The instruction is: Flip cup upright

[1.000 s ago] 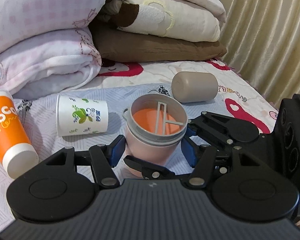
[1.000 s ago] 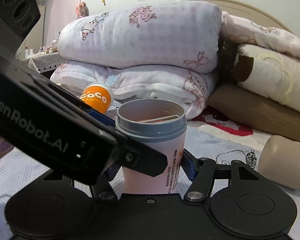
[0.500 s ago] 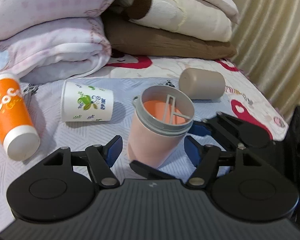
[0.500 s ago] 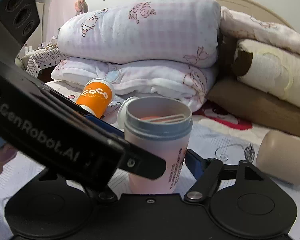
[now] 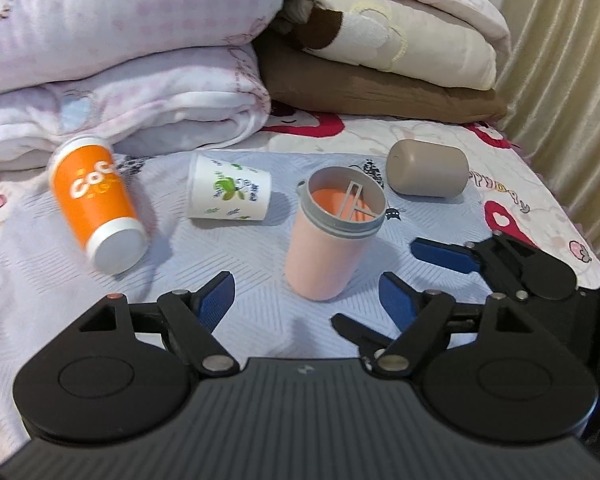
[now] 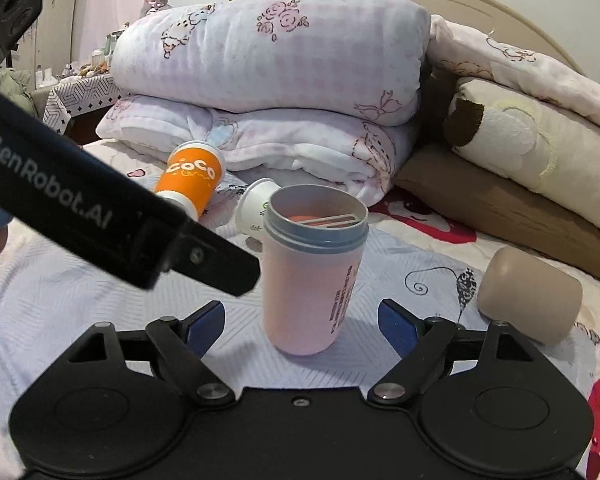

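Observation:
A pink cup with a grey rim stands upright on the bed sheet, mouth up; it also shows in the right wrist view. My left gripper is open and empty, its blue pads a little short of the cup on either side. My right gripper is open and empty, just in front of the cup; its blue finger shows to the cup's right in the left wrist view. The left gripper's black body crosses the right wrist view.
An orange cup, a white paper cup with green print and a beige cup lie on their sides behind the pink cup. Folded quilts and pillows are stacked at the back. A curtain hangs at right.
Both grippers have opened and let go of the pink cup, then drawn back from it. The cup stays standing upright on the sheet.

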`<state>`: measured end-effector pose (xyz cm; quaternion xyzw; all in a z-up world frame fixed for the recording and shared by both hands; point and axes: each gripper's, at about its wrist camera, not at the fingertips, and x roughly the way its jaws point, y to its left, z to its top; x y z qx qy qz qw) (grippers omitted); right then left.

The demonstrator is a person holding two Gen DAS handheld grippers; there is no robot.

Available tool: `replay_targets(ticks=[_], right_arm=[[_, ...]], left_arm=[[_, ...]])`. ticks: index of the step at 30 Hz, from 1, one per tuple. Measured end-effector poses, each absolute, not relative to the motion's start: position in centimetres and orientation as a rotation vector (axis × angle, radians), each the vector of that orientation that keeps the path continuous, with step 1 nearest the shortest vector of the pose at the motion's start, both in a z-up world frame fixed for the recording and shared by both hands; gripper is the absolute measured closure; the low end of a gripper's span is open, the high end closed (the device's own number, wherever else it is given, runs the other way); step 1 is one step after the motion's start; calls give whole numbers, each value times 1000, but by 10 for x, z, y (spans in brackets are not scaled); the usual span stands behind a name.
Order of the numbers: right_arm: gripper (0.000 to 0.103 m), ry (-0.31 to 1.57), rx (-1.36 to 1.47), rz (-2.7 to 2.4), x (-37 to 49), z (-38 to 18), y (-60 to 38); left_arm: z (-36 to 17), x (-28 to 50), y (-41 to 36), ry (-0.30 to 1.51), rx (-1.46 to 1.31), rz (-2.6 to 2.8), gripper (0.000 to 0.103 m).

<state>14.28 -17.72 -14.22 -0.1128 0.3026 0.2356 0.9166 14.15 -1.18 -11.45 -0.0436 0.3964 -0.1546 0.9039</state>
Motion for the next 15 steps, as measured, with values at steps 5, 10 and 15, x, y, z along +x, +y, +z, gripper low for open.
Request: replay_targets(ticks=[5, 10, 15], right_arm=[[16, 658, -156, 449, 130, -120, -181], [16, 666, -144, 400, 125, -104, -177], [16, 674, -152, 374, 108, -80, -186]], left_arm=[[-90, 119, -5, 820, -86, -310, 24], [-72, 103, 3, 819, -121, -283, 24], [-53, 86, 15, 821, -111, -226, 24]])
